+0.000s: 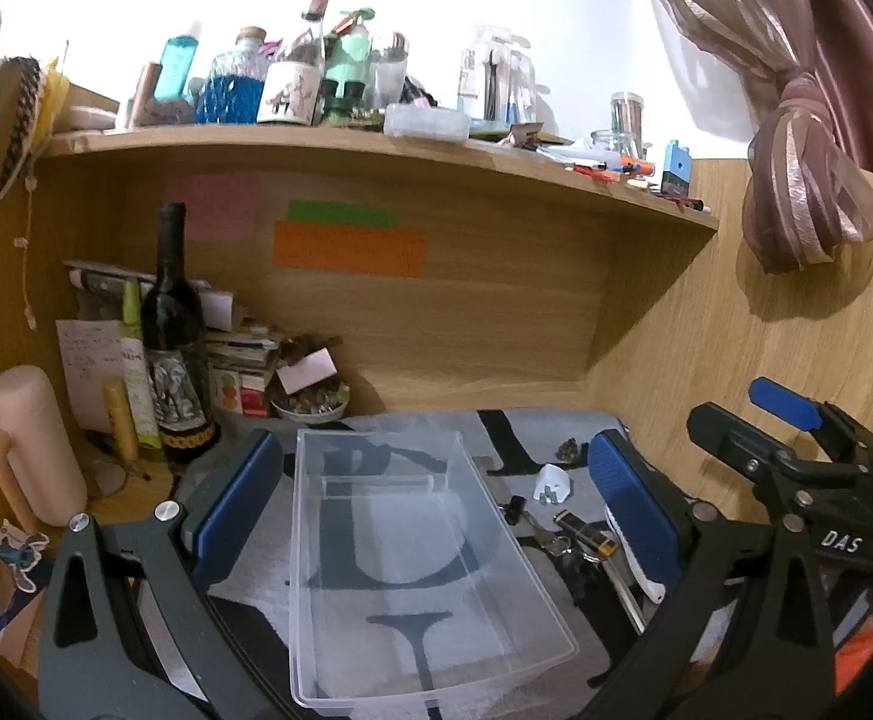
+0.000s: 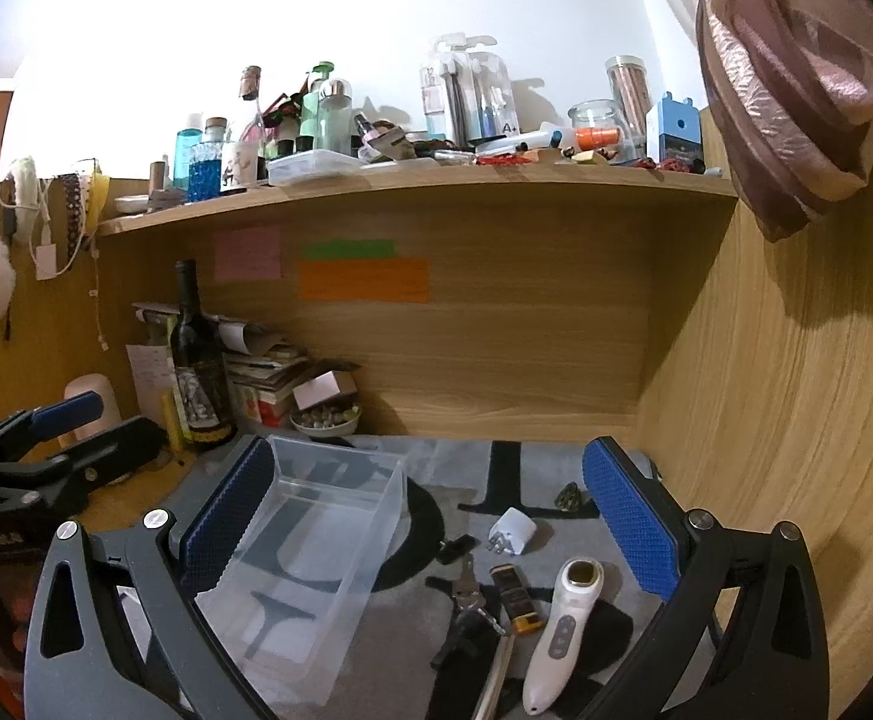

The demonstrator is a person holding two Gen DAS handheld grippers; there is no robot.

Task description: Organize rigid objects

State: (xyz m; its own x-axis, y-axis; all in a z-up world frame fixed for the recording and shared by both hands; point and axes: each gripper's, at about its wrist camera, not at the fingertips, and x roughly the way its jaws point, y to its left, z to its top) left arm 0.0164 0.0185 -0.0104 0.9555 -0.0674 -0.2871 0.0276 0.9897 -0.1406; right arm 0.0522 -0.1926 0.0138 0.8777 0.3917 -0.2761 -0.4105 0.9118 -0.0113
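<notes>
An empty clear plastic bin lies on a grey mat; it also shows in the right wrist view. My left gripper is open, its jaws either side of the bin, above it. My right gripper is open above small items to the bin's right: a white plug adapter, keys, a black and yellow battery, a white handheld device and a small dark clip. The adapter and battery show in the left view too.
A dark wine bottle, stacked papers and a bowl of small stones stand at the back left. A cluttered wooden shelf runs overhead. A wooden side wall closes the right. A pink curtain hangs above.
</notes>
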